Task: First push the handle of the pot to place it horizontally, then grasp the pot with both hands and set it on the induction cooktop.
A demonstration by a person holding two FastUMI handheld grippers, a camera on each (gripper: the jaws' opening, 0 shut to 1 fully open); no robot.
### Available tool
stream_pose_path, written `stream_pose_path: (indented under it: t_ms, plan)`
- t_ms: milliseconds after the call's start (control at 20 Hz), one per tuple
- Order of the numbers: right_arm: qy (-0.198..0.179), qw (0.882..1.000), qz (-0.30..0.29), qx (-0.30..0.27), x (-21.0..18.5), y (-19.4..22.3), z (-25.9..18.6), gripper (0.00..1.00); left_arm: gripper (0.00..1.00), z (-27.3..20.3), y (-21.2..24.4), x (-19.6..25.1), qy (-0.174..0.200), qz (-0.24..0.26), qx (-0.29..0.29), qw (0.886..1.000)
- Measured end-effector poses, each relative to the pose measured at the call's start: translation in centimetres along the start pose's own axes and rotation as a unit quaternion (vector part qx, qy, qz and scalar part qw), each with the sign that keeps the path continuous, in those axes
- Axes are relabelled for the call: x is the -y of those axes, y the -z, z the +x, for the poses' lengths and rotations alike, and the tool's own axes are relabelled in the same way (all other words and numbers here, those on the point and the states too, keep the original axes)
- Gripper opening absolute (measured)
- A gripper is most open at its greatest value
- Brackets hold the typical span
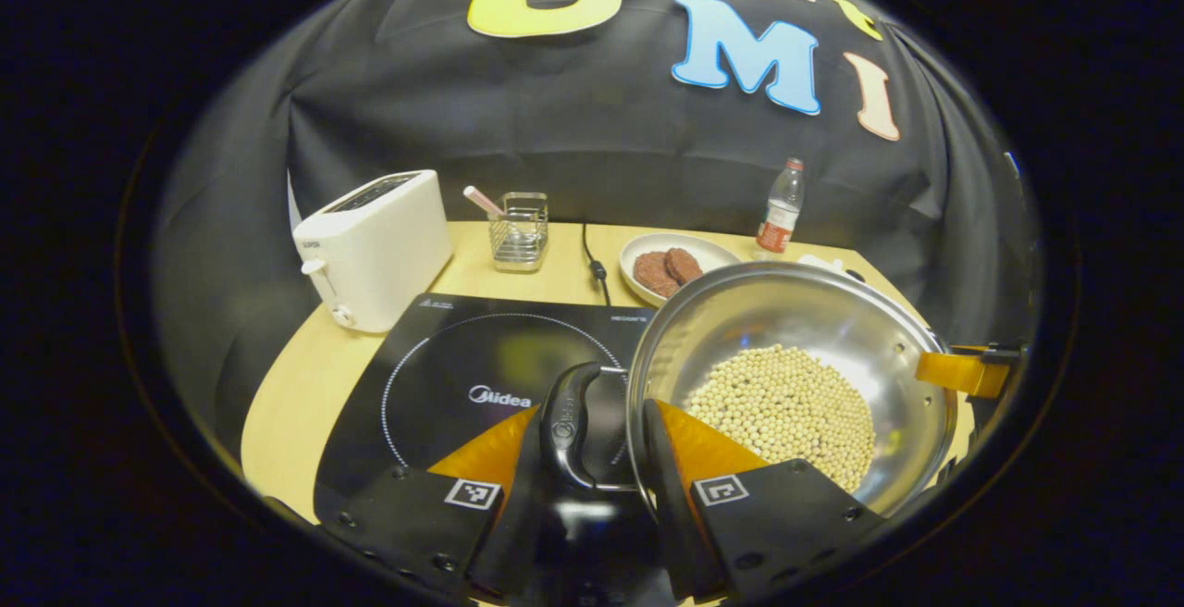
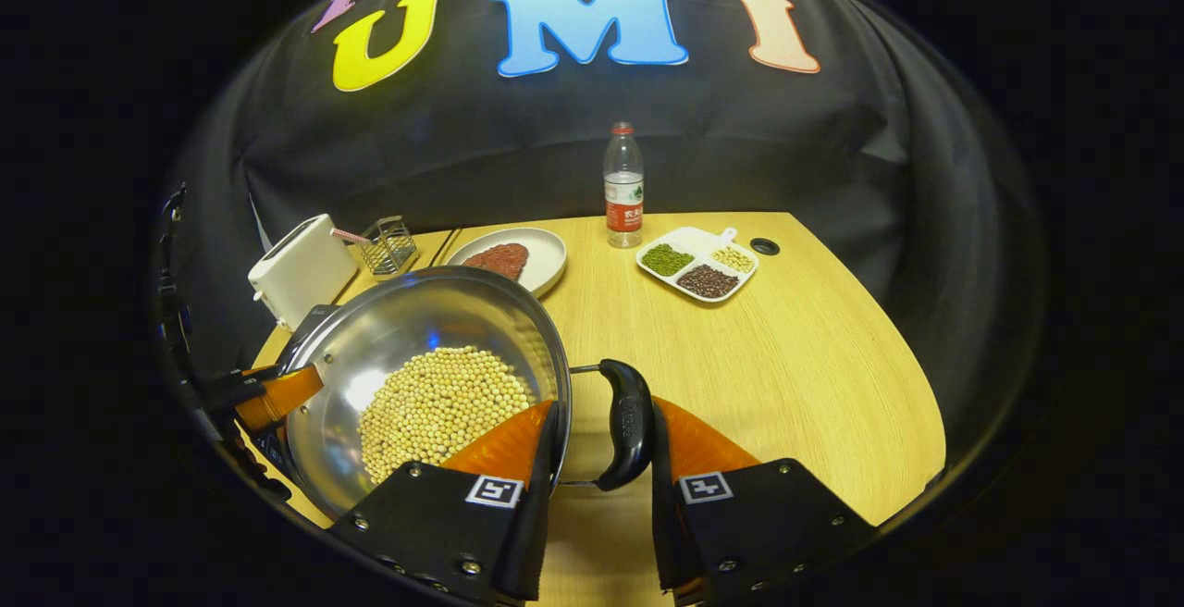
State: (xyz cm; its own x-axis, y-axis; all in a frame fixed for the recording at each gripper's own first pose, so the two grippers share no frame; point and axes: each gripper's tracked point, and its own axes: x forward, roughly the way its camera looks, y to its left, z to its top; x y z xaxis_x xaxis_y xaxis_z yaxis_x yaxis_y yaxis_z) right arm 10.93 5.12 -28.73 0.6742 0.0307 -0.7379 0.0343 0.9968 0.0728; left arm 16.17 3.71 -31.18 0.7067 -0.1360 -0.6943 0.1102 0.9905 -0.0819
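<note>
A steel pot [image 1: 832, 320] holding pale soybeans [image 1: 786, 408] hangs between both grippers, its left part over the right side of the black induction cooktop [image 1: 462, 376]. My left gripper [image 1: 592, 431] is shut on the pot's black left handle [image 1: 566, 422]: one finger sits outside the handle, the other inside the rim. My right gripper [image 2: 601, 436] clamps the opposite black handle [image 2: 629, 422] and rim the same way. The pot [image 2: 407, 329] looks slightly tilted. Each view also shows the other gripper's finger at the far rim.
A white toaster [image 1: 375, 246], a wire holder [image 1: 520, 229], a power cord [image 1: 592, 260] and a plate of brown patties [image 1: 668, 266] stand behind the cooktop. A water bottle [image 2: 623, 186] and a divided bean tray [image 2: 698, 265] sit at the back of the wooden table [image 2: 795, 376].
</note>
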Motion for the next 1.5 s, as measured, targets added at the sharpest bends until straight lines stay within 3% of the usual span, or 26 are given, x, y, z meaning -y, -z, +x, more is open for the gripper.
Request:
stream_pose_path:
  t_ms: [50, 250, 500, 550, 900, 1050, 1400, 1450, 1500]
  plan:
    - [-0.001, 1.000, 0.000, -0.001, -0.7, 0.0, 0.0, 0.47, 0.58, -0.1, -0.2, -0.8, 0.000, 0.001, 0.002, 1.000]
    - [-0.002, 1.000, 0.001, 0.000, -3.8, 0.1, 0.0, 0.47, 0.62, -0.6, -0.6, -4.1, -0.002, 0.003, 0.007, 1.000]
    - [-0.008, 1.000, 0.001, -0.001, -8.1, 0.1, 0.7, 0.47, 0.58, -0.6, -0.9, -8.6, -0.012, 0.001, 0.010, 1.000]
    - [-0.010, 1.000, 0.000, -0.001, -9.0, 0.1, 1.0, 0.47, 0.62, -0.4, -1.0, -9.6, -0.014, -0.001, 0.010, 1.000]
    - [-0.019, 1.000, -0.004, -0.005, -14.6, -0.4, 2.8, 0.47, 0.58, 1.0, -2.0, -15.7, -0.023, -0.001, 0.008, 1.000]
    - [-0.027, 1.000, -0.003, -0.009, -16.9, -0.1, 3.5, 0.47, 0.62, 1.5, -2.3, -18.3, -0.030, 0.007, 0.006, 0.999]
    - [-0.040, 0.999, 0.004, 0.001, -19.9, -0.5, 4.7, 0.47, 0.58, 2.5, -2.7, -21.6, -0.037, 0.003, 0.015, 0.999]
    - [-0.042, 0.999, 0.005, 0.003, -20.0, -0.6, 4.8, 0.41, 0.58, 2.6, -2.8, -21.8, -0.038, 0.001, 0.015, 0.999]
    - [-0.046, 0.999, 0.007, 0.004, -20.1, -0.7, 5.0, 0.47, 0.62, 2.6, -2.9, -21.9, -0.038, 0.001, 0.016, 0.999]
